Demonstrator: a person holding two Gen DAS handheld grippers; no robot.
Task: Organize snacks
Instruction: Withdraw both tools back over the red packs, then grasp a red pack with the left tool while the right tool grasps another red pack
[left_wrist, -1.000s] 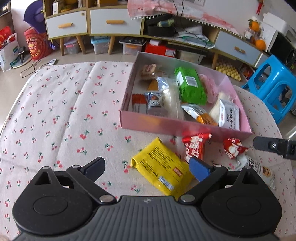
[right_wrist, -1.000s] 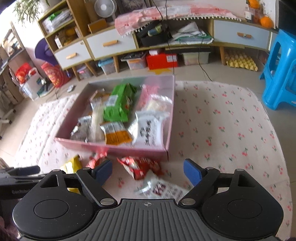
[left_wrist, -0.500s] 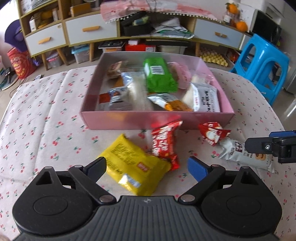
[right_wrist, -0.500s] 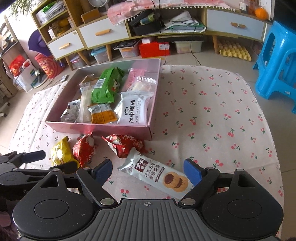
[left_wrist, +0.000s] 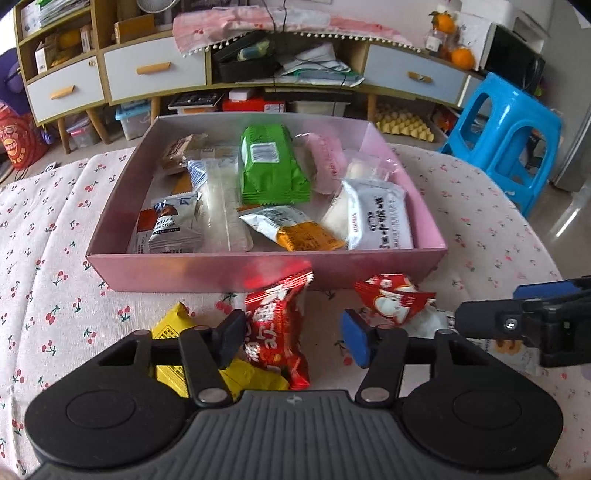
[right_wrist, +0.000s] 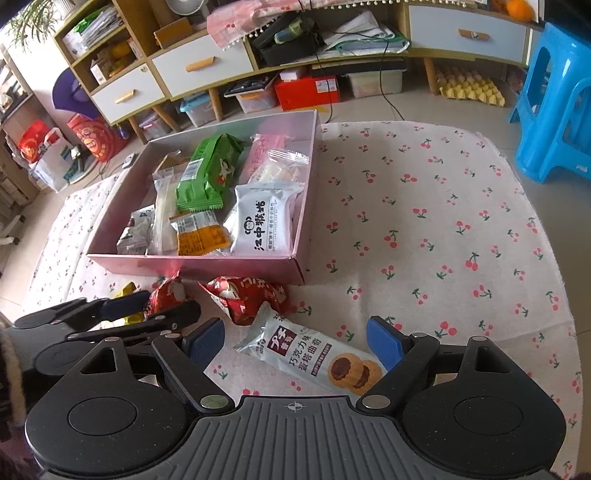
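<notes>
A long red snack packet (left_wrist: 275, 325) lies on the cherry-print cloth, between the jaws of my left gripper (left_wrist: 293, 339). The jaws are closing: the left finger touches the packet and the blue right pad stands apart from it. A yellow packet (left_wrist: 173, 332) lies partly under the left finger. A crumpled red packet (left_wrist: 391, 299) sits to the right. Behind them stands the pink box (left_wrist: 258, 269) holding several snacks. My right gripper (right_wrist: 295, 339) is open above a white cookie packet (right_wrist: 321, 354), its pads wide on either side.
The right gripper's fingers (left_wrist: 480, 317) reach in close beside the left one. A blue stool (right_wrist: 554, 103) stands off the cloth's far right corner. A low cabinet (left_wrist: 155, 74) with drawers and floor clutter runs behind. Bare cloth (right_wrist: 443, 221) spreads right of the box.
My left gripper has slid right from the yellow packet to the long red one, and its jaws have narrowed around it. The right gripper has drawn back over the cookie packet.
</notes>
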